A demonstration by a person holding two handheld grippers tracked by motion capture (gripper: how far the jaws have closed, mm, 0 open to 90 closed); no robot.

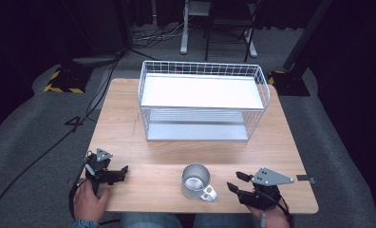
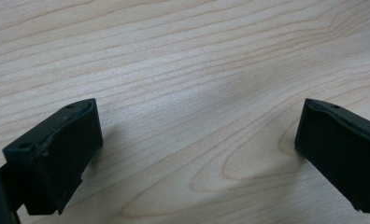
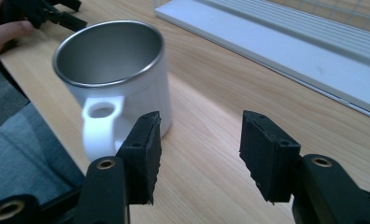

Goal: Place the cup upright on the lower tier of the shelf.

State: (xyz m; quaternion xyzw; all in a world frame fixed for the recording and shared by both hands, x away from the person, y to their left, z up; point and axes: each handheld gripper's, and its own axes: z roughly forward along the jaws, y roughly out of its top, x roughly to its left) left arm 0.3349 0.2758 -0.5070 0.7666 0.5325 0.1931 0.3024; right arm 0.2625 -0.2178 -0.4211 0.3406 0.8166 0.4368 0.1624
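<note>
**Mug upright at the near edge, both grippers empty beside it**

Nearest the person, a mug [image 1: 196, 182] stands upright on the table [image 1: 129, 123], close to the near edge and about midway across it. It is white outside and metal inside, with its handle [image 1: 208, 194] turned towards the person and a little towards the right gripper. Nothing is seen inside the mug.

The right gripper [image 1: 237, 182] sits just right of the mug, held by a hand at the table's near right corner. Its jaws stand partly apart with nothing between them. In the right gripper view [image 3: 200, 154] the mug [image 3: 113, 74] is ahead and to the left, beyond the left jaw, and the handle [image 3: 101, 126] faces the camera. The mug is outside the gap and I cannot tell whether the left jaw touches it.

The left gripper [image 1: 117, 173] lies low at the near left corner, held by the left hand [image 1: 89, 199], well apart from the mug. In the left gripper view [image 2: 197, 144] its jaws stand wide apart over bare wood, with nothing between them.

Farther off, a white wire basket [image 1: 264, 90] stands in the middle of the table's far half. It has a white shelf [image 1: 200, 92] on top and an open lower level facing the person. The mug is well apart from it.
</note>
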